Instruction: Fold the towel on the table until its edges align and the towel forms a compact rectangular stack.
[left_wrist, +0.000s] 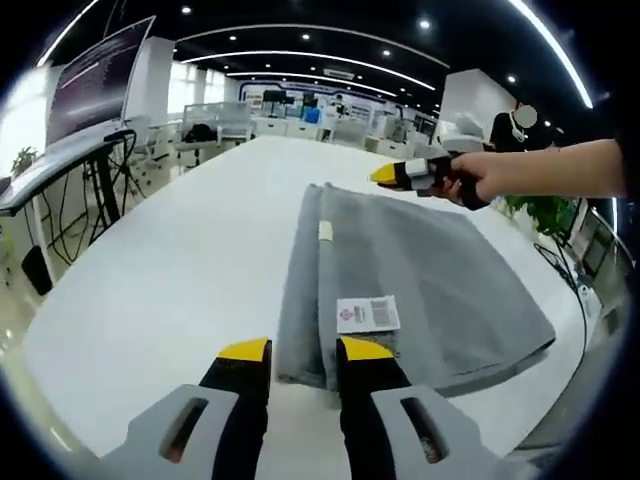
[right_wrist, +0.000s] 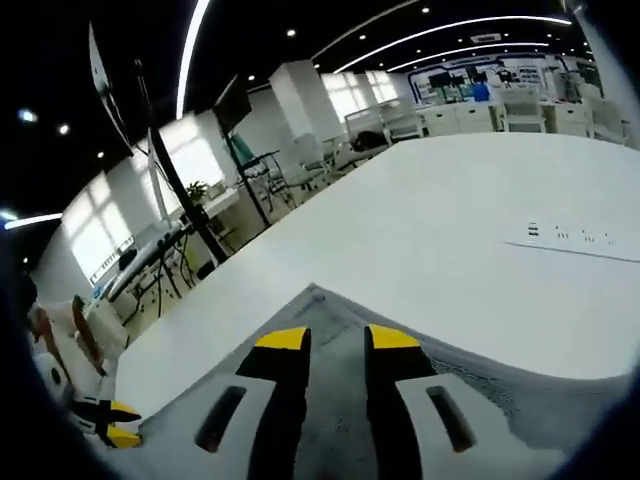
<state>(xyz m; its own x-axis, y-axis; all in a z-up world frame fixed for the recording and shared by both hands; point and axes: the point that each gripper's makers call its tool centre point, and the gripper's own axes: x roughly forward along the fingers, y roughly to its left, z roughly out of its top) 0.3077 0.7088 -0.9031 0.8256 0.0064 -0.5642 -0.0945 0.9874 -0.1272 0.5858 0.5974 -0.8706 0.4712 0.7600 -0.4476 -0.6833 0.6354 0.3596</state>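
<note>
Grey towel (left_wrist: 400, 275) lies on the white surface (left_wrist: 170, 270), already folded at least once, long fold along one side, label (left_wrist: 367, 313) facing up. Left gripper (left_wrist: 305, 350) hovers at the near short edge, jaws parted a little, nothing held. Right gripper (right_wrist: 335, 340) sits over the far corner, jaws slightly apart, empty; it also shows in the left gripper view, held in a hand (left_wrist: 478, 178). Step looks like mid-fold, pre-grasp. Next probably: pinch both ends, carry one over, align edges.
</note>
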